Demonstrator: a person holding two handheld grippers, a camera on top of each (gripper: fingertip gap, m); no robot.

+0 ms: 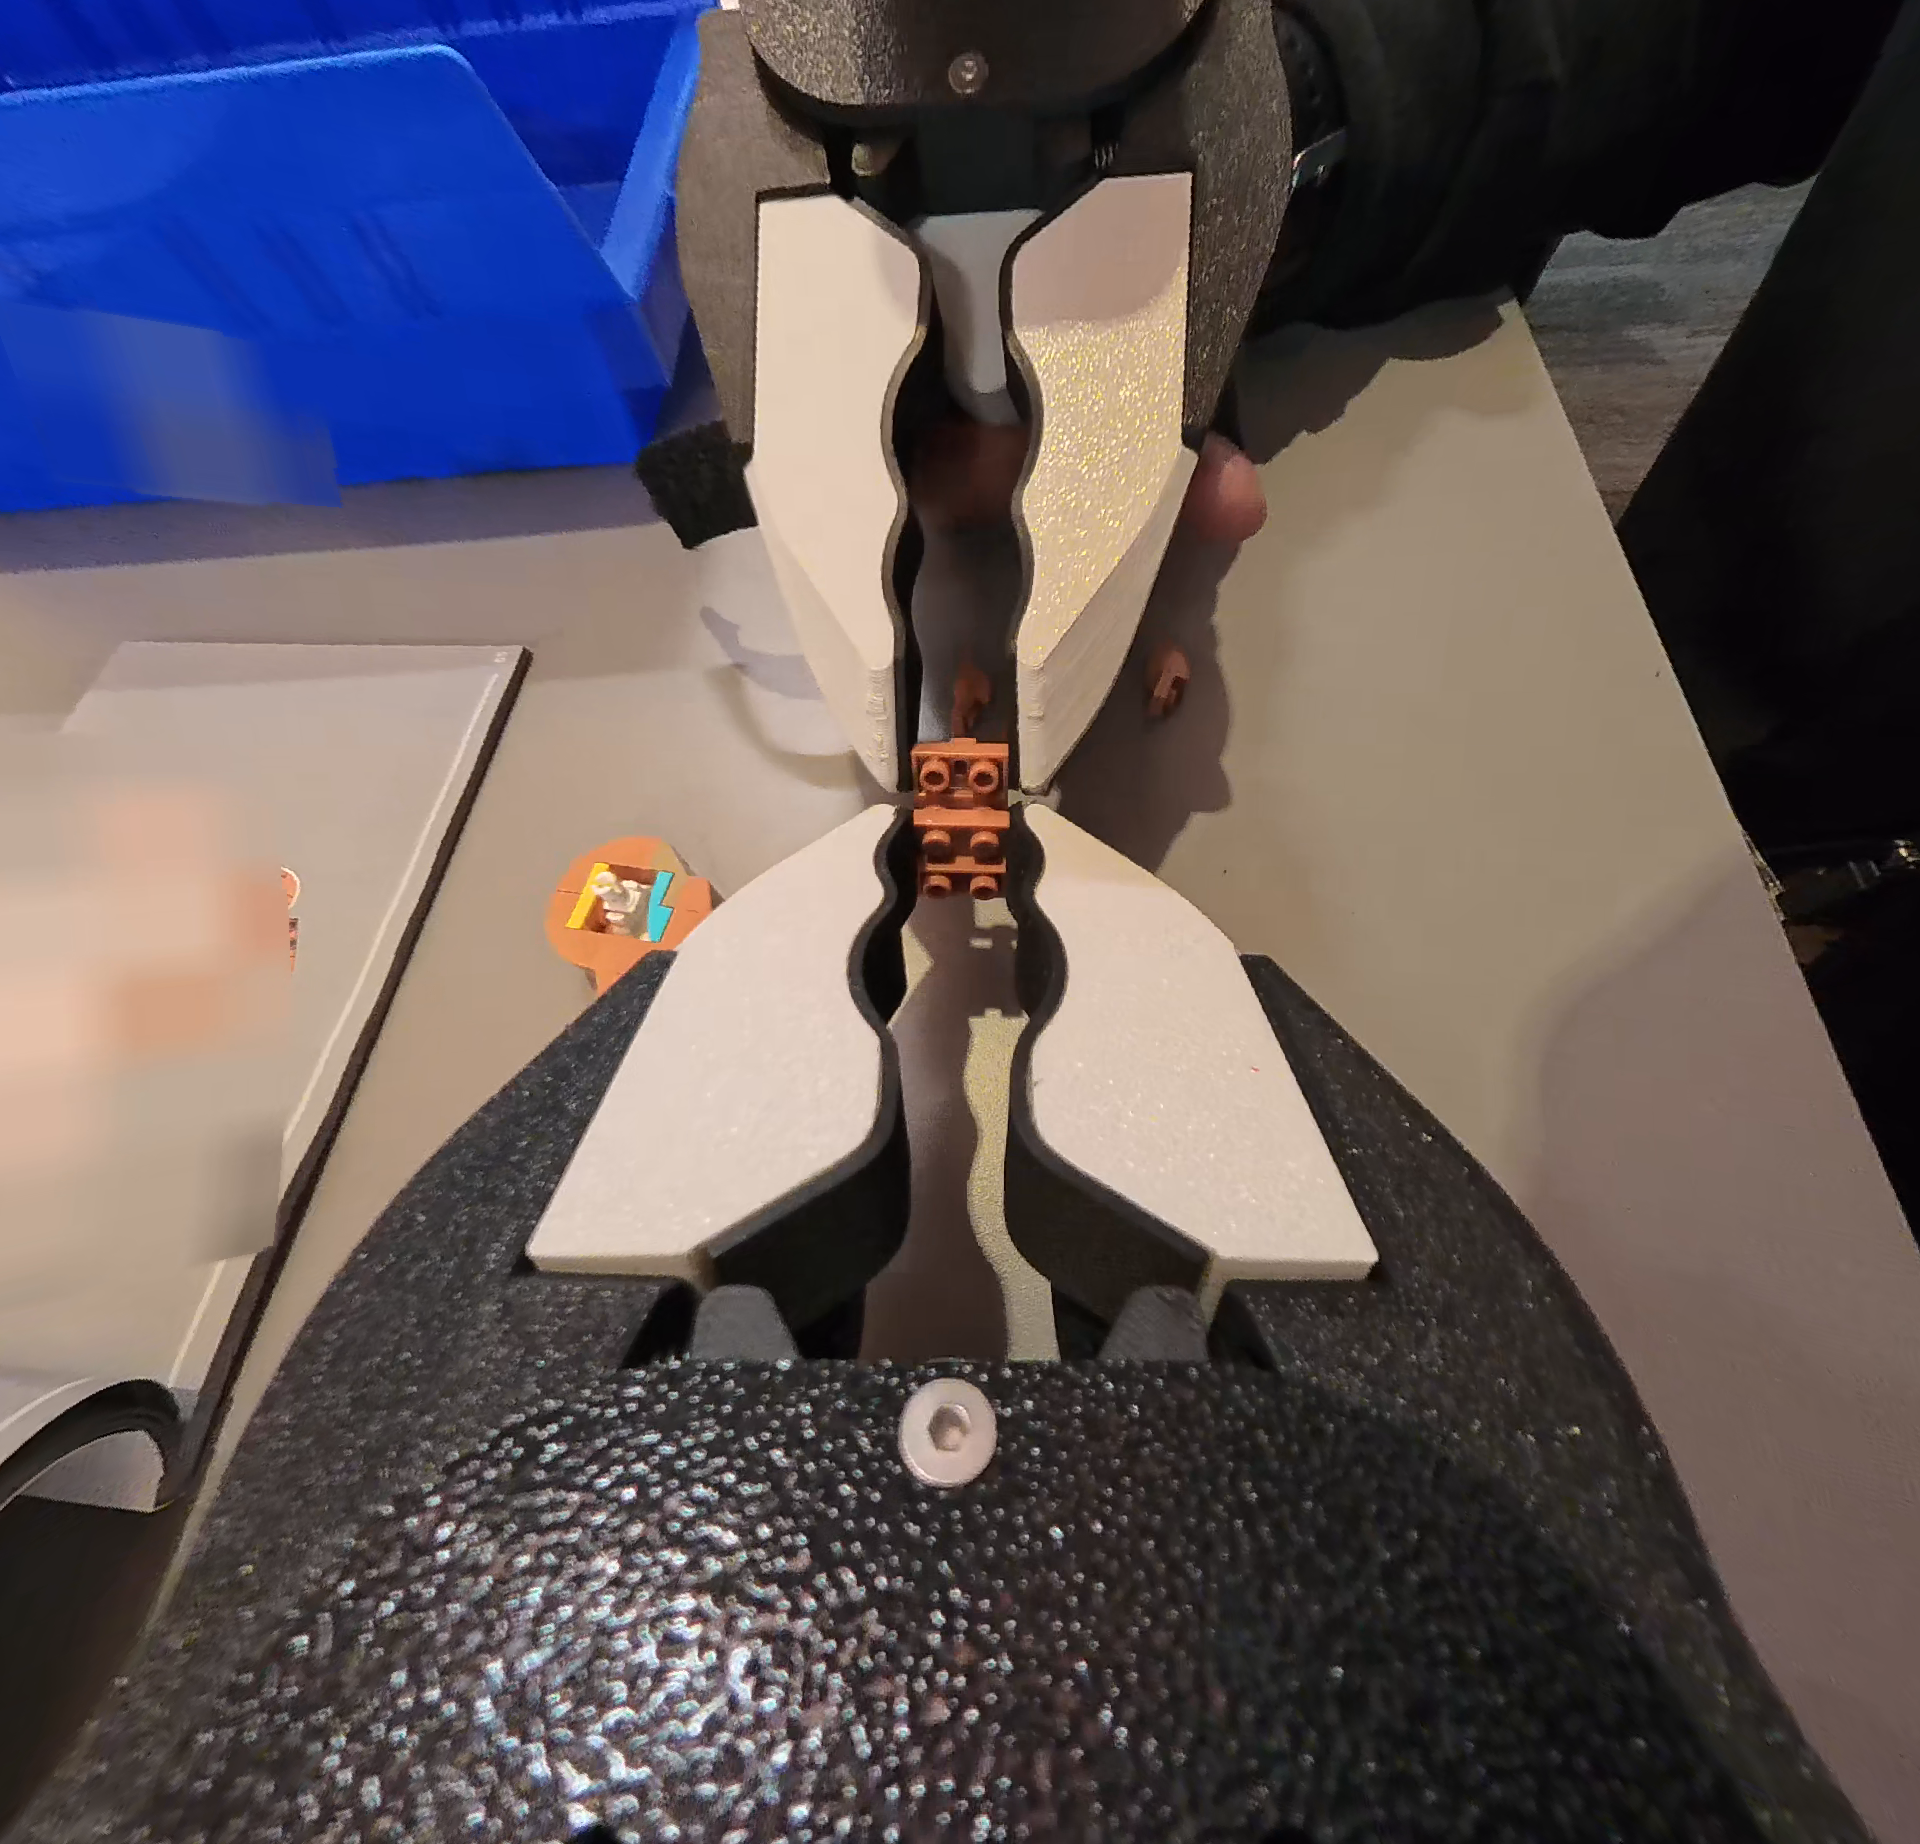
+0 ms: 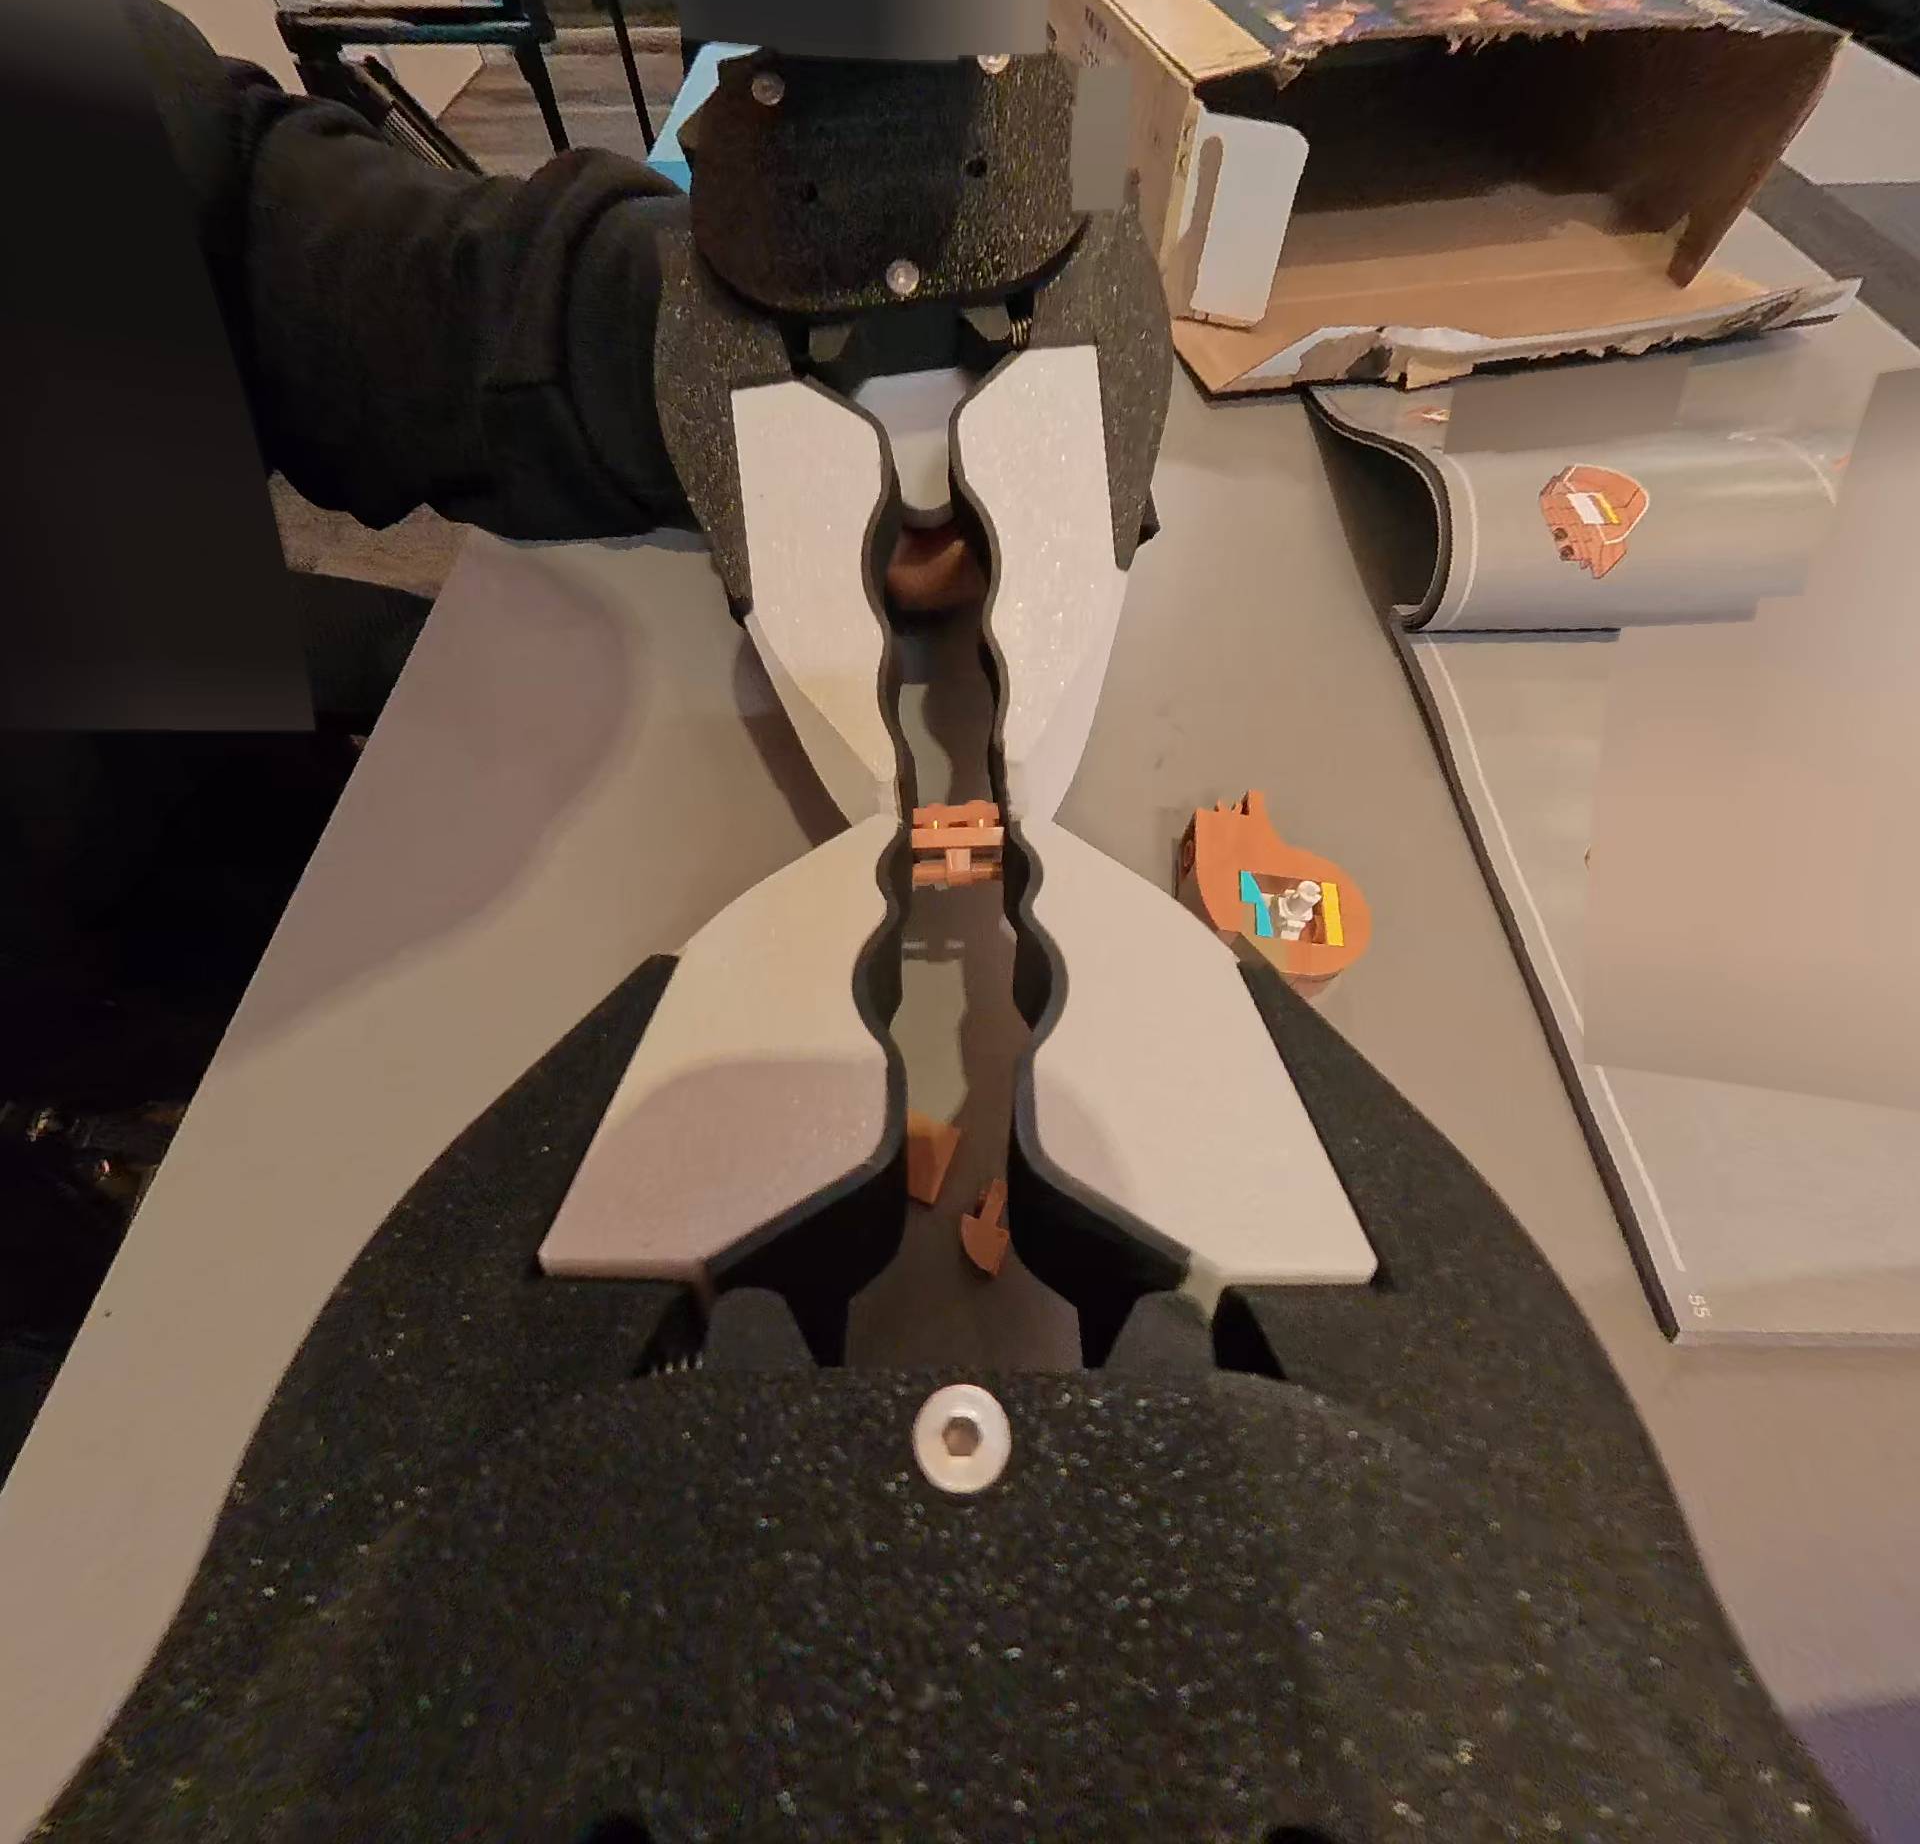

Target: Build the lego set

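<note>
Meeting tip to tip above the grey worktop, the left gripper and right gripper each clamp a brown studded brick, one against the other, seemingly to press them together; a half-built brown model waits nearby.

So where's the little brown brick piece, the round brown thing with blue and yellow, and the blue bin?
brown brick piece [image 1: 961, 828]: left wrist view, studded face.
round brown model [image 1: 623, 911]: left wrist view, top.
blue bin [image 1: 312, 236]: left wrist view, front wall.
</note>
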